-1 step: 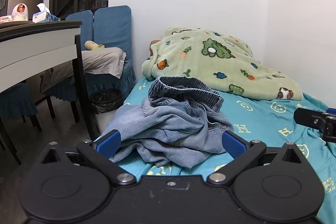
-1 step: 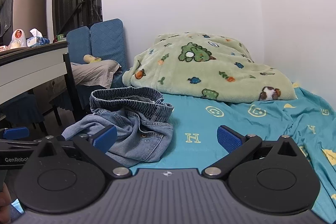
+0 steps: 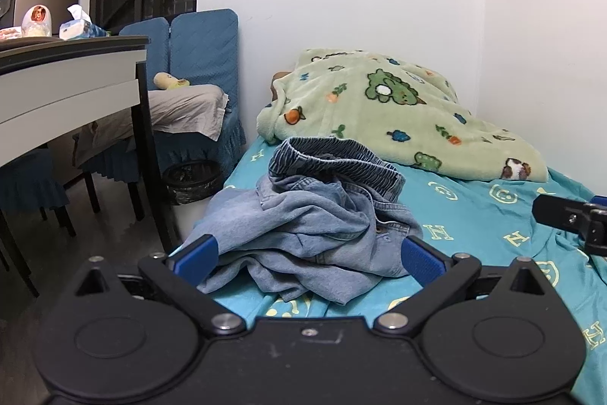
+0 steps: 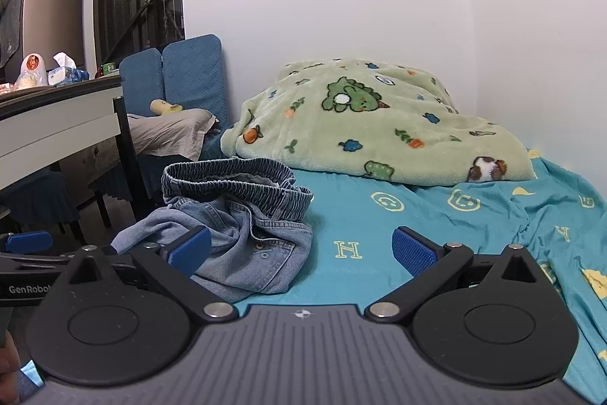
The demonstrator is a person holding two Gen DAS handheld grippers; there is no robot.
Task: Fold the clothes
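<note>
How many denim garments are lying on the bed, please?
1: a crumpled pair of jeans near the bed's left edge, in front of the green blanket. More could be hidden underneath the blanket.

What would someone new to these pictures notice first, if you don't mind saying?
Most likely the crumpled jeans heaped near the front edge of the teal bed sheet, right ahead of the open left gripper. Behind them, a green cartoon blanket is piled against the wall. The right gripper, also open, hangs over bare sheet beside the jeans.
</note>
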